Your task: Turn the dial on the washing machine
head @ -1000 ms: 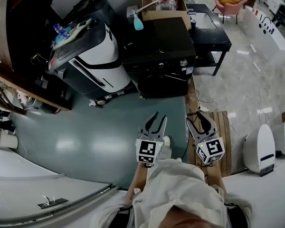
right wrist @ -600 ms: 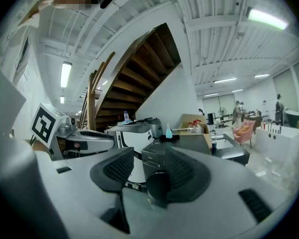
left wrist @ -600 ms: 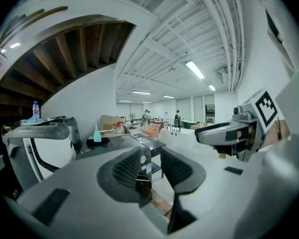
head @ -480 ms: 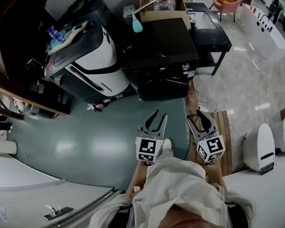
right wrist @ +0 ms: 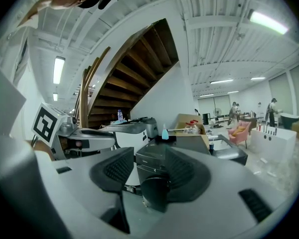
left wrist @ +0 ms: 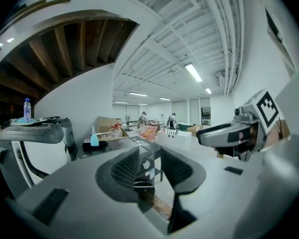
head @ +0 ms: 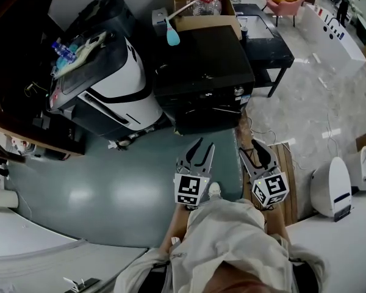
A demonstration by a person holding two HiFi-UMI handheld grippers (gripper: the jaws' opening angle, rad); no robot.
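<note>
Cardboard box (head: 207,23) behind the washing machine (head: 201,60) holds clear plastic bottles (head: 208,5), one with a red cap. A teal-headed tool (head: 172,38) sticks out past the box's left side.

The washer is black, front panel facing the grippers. The dial (head: 238,92) sits at the right end of that panel in the head view, with its face and axis toward the person. Pointer too small to read.

Left gripper (head: 205,144): jaws slightly forked, nothing in them. In the left gripper view the dial shows through the slot, far off.

Right gripper (head: 256,144): jaws drawn nearly together, empty.

Both grippers are over the green floor (head: 110,188), well apart from the washer.
</note>
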